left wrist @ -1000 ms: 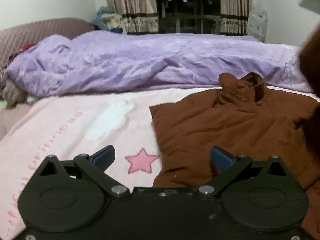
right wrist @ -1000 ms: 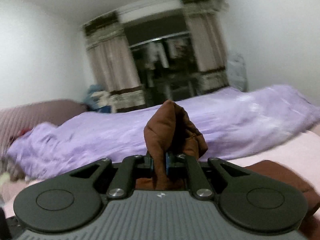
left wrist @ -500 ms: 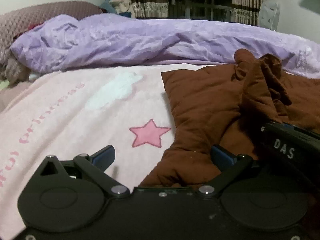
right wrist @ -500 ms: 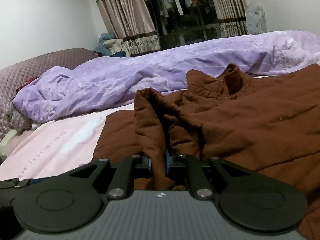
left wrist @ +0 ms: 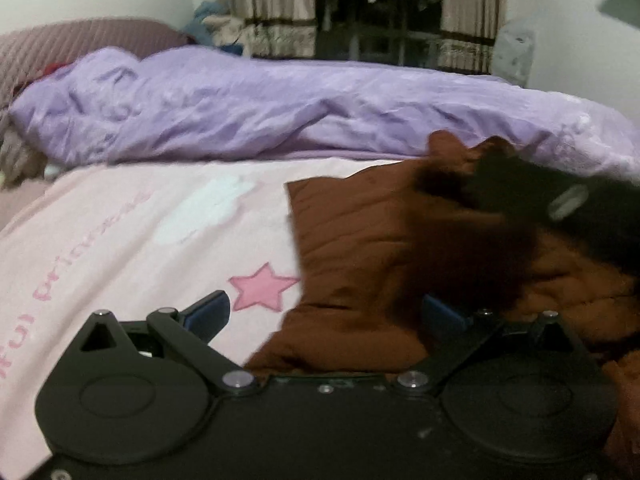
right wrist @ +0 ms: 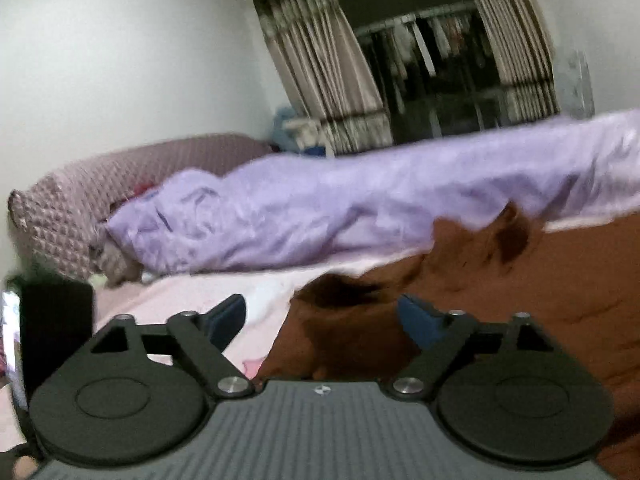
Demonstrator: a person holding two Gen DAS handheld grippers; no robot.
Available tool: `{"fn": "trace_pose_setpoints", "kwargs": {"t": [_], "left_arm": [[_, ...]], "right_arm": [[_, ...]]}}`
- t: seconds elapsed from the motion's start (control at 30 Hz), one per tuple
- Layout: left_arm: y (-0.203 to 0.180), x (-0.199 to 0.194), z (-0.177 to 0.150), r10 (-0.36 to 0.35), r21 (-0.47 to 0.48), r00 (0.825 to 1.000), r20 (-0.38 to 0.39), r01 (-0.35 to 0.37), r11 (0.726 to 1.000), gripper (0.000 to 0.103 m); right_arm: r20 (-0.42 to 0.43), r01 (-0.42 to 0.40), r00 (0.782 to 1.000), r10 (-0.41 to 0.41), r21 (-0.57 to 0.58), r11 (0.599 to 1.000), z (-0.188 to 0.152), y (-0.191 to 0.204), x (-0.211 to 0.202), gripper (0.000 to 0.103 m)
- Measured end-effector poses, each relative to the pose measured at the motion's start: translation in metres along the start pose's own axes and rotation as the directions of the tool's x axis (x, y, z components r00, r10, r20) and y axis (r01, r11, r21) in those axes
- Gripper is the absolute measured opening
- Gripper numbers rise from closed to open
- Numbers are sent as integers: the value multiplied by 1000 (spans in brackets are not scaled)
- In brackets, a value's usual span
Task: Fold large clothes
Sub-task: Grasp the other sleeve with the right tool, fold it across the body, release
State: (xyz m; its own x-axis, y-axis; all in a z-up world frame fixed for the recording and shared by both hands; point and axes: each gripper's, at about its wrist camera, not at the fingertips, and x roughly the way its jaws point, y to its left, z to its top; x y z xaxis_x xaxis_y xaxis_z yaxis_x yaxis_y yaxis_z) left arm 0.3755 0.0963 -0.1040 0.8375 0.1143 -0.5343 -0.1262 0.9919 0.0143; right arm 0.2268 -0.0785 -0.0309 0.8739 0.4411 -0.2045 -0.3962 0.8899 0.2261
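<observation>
Brown quilted jacket (left wrist: 360,248) lies on pink bed sheet (left wrist: 120,240), right half of bed, collar toward purple duvet (left wrist: 280,112).

Step, by my read: sleeve/side fold just laid over body; release underway.

Right hand-held gripper (right wrist: 320,316): jaws opening, wide, pads clear of cloth, nothing held. Left hand-held gripper (left wrist: 324,312): spread wide, empty, low over jacket's near-left edge.

Next prob. needs fresh pinch on free edge or hem, both hands.

Room: jacket's left edge straight; bare sheet w/ pink star (left wrist: 262,286) to left gives space; duvet crowds far side.
</observation>
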Motion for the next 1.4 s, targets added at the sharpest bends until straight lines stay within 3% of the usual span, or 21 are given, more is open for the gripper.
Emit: {"fn": "trace_pose_setpoints", "kwargs": {"t": [0.17, 0.23, 0.27, 0.33, 0.43, 0.5, 0.53, 0.6, 0.73, 0.77, 0.83, 0.93, 1.0, 1.03, 1.07, 1.1, 1.13, 1.2, 1.23, 1.27, 1.4], "left_arm": [[-13, -13, -2, 16, 11, 1000, 24, -16, 1000, 103], [-13, -23, 4, 13, -3, 998, 56, -13, 1000, 103], [-11, -30, 9, 15, -22, 997, 82, -13, 1000, 103], [-6, -47, 18, 21, -83, 993, 117, -11, 996, 103], [1, -77, 30, -28, -191, 974, 226, 72, 979, 103], [-4, -80, 39, -65, -201, 961, 269, 122, 972, 103], [-11, -74, 43, -80, -183, 960, 268, 132, 974, 103], [-28, -51, 52, -65, -138, 970, 236, 100, 985, 103], [-53, 10, 68, -22, -35, 976, 219, 31, 999, 103], [-53, 21, 74, -16, -62, 975, 224, 30, 998, 103], [-52, 30, 80, -19, -117, 965, 262, 51, 992, 103], [-68, 59, 78, -41, -25, 975, 218, 48, 999, 103], [-74, 89, 54, 47, 63, 987, 153, -57, 996, 103], [-74, 106, 43, 99, 87, 991, 93, -107, 990, 103], [-71, 126, 43, 100, 72, 995, -24, -98, 993, 103], [-64, 127, 50, 64, 28, 997, -41, -63, 998, 103], [-58, 126, 54, 48, -11, 998, -35, -48, 999, 103], [-49, 134, 53, 41, -61, 997, -71, -45, 997, 103], [-49, 134, 53, 41, -57, 997, -71, -45, 997, 103], [-54, 133, 53, 53, -37, 996, -70, -56, 998, 103], [-56, 133, 50, 75, -2, 995, -59, -75, 997, 103]], "right_arm": [[5, 147, 989, -147, 15, 989, 19, -67, -35, 102], [5, 265, 964, -265, 27, 964, 23, -100, -42, 90], [-6, 342, 940, -342, 23, 939, 25, -117, -42, 78], [-58, 442, 896, -440, 38, 896, 26, -151, -34, 71], [-147, 453, 889, -434, 133, 882, 16, -200, -22, 63], [-220, 474, 874, -434, 185, 861, -2, -226, -11, 62], [-214, 479, 873, -438, 208, 853, -12, -230, -9, 61], [-184, 468, 882, -434, 232, 852, -13, -230, -14, 61], [-177, 556, 829, -531, 148, 818, 12, -208, -17, 60], [-157, 568, 821, -548, 137, 811, 18, -206, -17, 60], [-107, 558, 830, -548, 123, 821, 36, -197, -11, 61], [-56, 482, 876, -479, 75, 873, 41, -192, 17, 67], [-96, 499, 863, -497, 0, 867, 25, -201, 43, 67], [-125, 518, 847, -516, -19, 855, 13, -210, 53, 63], [-180, 521, 838, -514, -11, 853, 4, -222, 63, 59], [-231, 503, 845, -482, 38, 863, 5, -233, 69, 59], [-210, 487, 861, -464, 71, 871, 10, -239, 64, 59], [-191, 508, 853, -485, 93, 856, 10, -247, 56, 51], [-205, 509, 852, -481, 113, 853, 8, -252, 56, 42], [-206, 502, 858, -470, 143, 853, 8, -256, 54, 41], [-201, 512, 851, -485, 114, 851, 6, -250, 55, 41]]}}
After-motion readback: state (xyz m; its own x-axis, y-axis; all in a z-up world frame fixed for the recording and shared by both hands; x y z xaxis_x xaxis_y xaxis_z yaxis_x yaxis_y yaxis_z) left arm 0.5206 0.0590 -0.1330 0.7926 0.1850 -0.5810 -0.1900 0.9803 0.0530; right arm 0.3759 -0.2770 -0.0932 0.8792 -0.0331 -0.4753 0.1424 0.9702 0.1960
